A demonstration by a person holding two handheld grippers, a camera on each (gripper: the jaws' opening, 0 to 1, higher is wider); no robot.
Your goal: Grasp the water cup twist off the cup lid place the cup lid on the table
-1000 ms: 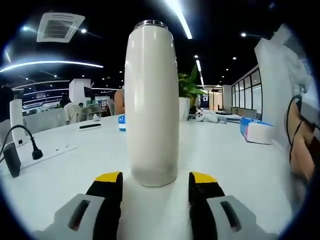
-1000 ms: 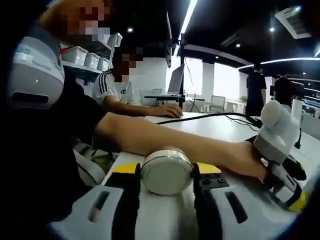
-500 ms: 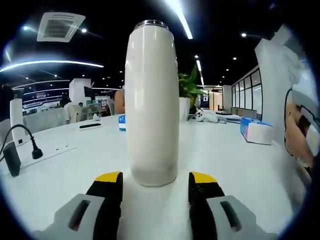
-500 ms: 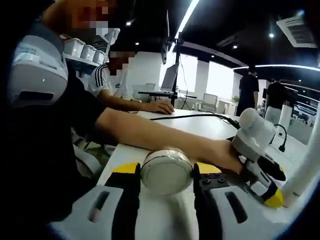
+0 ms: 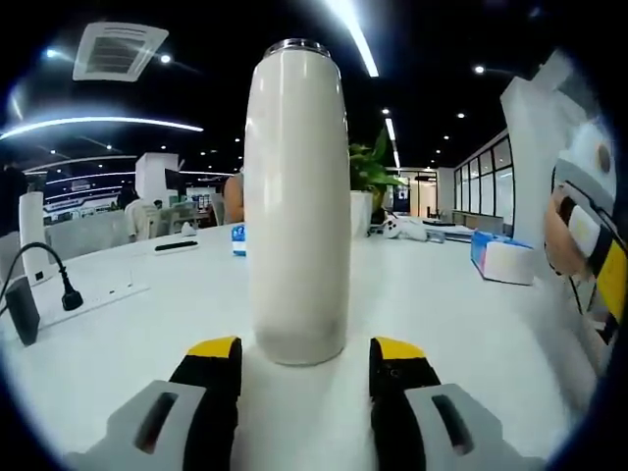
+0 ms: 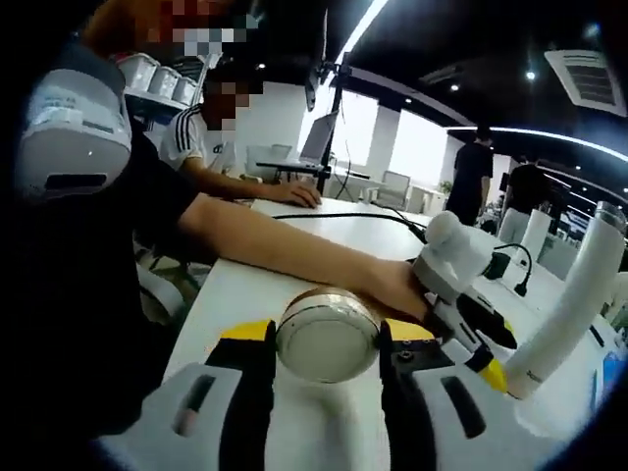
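Left gripper view: a tall cream water cup (image 5: 296,201) stands upright on the white counter (image 5: 137,334), its metal-rimmed mouth at 12 o'clock with no lid on it. The left gripper (image 5: 304,365) sits at 6 o'clock with its yellow-tipped jaws spread either side of the cup's base, not plainly touching it, so the gripper looks open. A power strip (image 5: 93,297) lies at 9 o'clock, a blue box (image 5: 505,258) at 3 o'clock.

Right gripper view: the right gripper (image 6: 327,339) is closed on the round cup lid (image 6: 328,334), held between its jaws at 6 o'clock above the counter (image 6: 245,294). The water cup (image 6: 569,304) leans into frame at 3 o'clock, with the left gripper (image 6: 471,329) and the person's hand (image 6: 392,287) beside it.

The cup's smooth glossy wall looks rigid and likely slippery; its tall, narrow shape suggests it tips easily, so a low hold around the body seems safest. The lid appears light and stiff, best pinched across its rim.
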